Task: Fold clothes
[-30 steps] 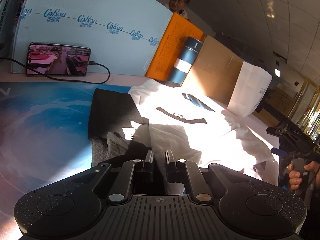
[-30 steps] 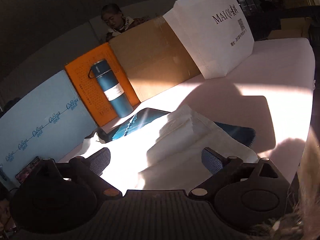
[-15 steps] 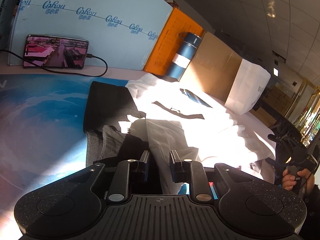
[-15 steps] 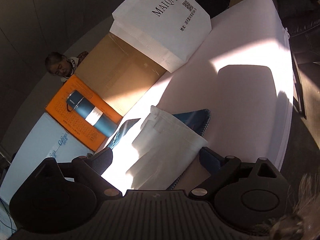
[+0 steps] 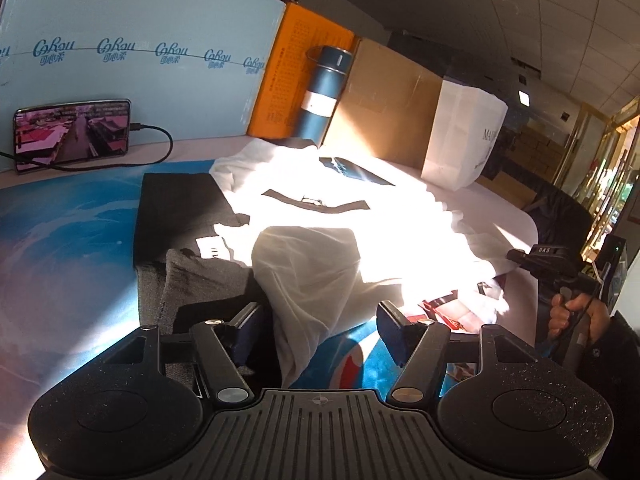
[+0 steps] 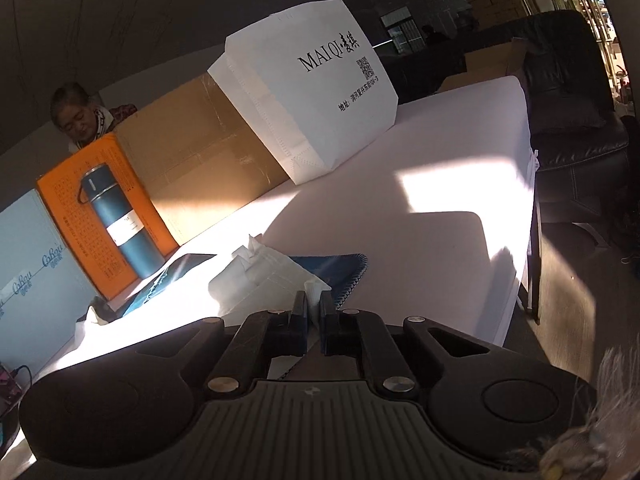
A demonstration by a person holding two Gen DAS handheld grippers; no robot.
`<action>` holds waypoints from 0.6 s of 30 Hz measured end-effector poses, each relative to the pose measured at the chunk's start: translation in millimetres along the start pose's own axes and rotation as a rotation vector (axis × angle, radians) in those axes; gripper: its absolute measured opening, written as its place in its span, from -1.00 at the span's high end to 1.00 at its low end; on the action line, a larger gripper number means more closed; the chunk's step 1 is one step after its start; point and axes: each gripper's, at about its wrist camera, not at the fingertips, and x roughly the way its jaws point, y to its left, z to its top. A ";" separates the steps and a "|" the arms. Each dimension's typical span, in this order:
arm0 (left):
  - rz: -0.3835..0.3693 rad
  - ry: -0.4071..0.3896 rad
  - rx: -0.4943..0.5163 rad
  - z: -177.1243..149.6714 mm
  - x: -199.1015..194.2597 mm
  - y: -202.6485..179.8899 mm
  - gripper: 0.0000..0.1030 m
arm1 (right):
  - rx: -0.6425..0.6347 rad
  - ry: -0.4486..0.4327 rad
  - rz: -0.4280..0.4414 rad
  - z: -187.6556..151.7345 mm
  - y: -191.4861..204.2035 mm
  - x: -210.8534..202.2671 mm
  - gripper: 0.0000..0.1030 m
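A white T-shirt [image 5: 344,216] with a black collar lies spread on the table in bright sun, its left side folded over toward me. My left gripper [image 5: 320,326] is open, its jaws standing wide on either side of the folded white cloth [image 5: 308,280]. A black garment [image 5: 180,216] lies to the left of the shirt. My right gripper [image 6: 314,310] is shut on a corner of the white T-shirt [image 6: 272,280] at its right edge. The right gripper also shows in the left wrist view [image 5: 552,264], held by a hand.
A phone [image 5: 72,132] on a cable leans on a light blue board [image 5: 140,52]. An orange box [image 6: 100,208], a blue flask [image 6: 116,224], a cardboard box [image 6: 200,144] and a white bag [image 6: 308,96] line the back. The table's right edge [image 6: 528,216] drops off by a dark chair.
My left gripper has opened and let go of the cloth. My right gripper has closed on the shirt's right corner.
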 end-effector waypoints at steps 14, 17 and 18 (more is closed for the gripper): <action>0.059 -0.044 0.025 -1.9 -16.2 3.3 0.94 | 0.001 -0.074 0.052 -4.1 7.8 -15.6 0.93; 0.075 -0.073 0.038 -4.8 -33.0 -0.9 0.95 | 0.013 -0.084 0.094 0.8 7.1 -29.8 0.93; 0.081 -0.082 0.027 -7.4 -39.4 -0.7 0.95 | 0.021 -0.079 0.107 3.1 5.8 -36.4 0.93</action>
